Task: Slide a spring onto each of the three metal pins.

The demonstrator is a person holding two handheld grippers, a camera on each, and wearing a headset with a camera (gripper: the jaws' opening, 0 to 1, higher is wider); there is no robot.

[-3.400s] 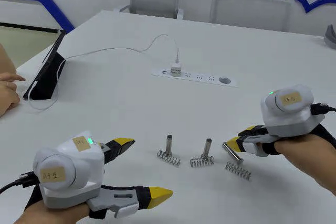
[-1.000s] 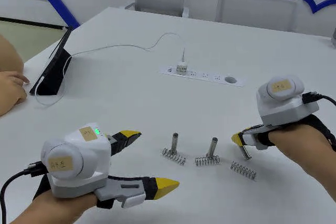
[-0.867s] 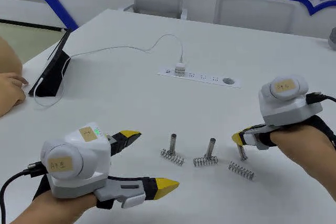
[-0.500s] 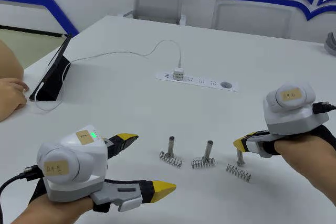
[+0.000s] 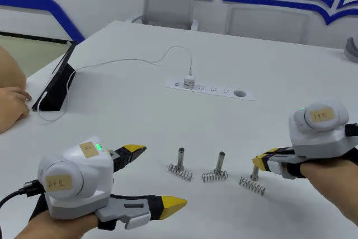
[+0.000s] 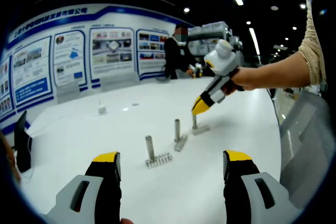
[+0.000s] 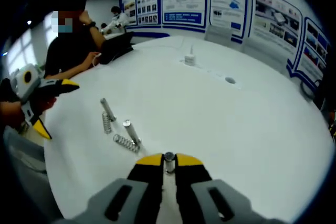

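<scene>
Holding my left claw wide and empty nearest me, I see the change just beyond it. The third pin, tilted in my right claw seconds ago, now stands upright on the desk, jaws pinched narrow on its top. Its spring lies at its foot. The middle pin and the left pin stand too, springs lying beside them. I judge all three staged, none threaded yet. Farther off lies the power strip.
</scene>
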